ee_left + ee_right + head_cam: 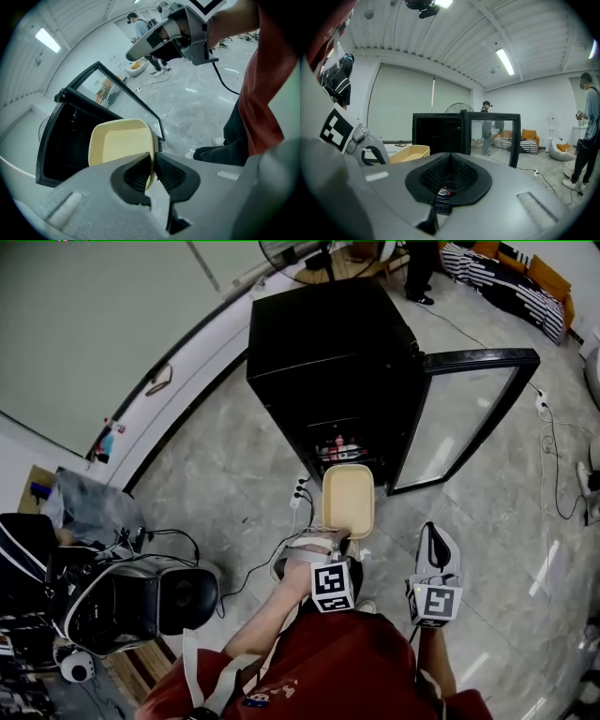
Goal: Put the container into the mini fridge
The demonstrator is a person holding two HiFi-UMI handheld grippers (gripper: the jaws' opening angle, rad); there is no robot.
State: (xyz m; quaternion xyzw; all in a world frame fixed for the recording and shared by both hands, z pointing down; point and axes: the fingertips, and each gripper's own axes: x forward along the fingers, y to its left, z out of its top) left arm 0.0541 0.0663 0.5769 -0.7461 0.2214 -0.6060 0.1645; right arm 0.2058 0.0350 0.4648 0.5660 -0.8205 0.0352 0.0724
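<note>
1 container [348, 500] partly hides the dark mini fridge [328, 343] interior.

The shallow plastic container [348, 498] was pale yellow, the boxy mini fridge [319, 343] glossy black, the tiled floor [216, 484] mottled grey.

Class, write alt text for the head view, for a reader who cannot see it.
Seen from above, the left gripper holds a cream container by its near rim before a black mini fridge whose glass door stands open. The right gripper is beside it, shut and empty.
</note>
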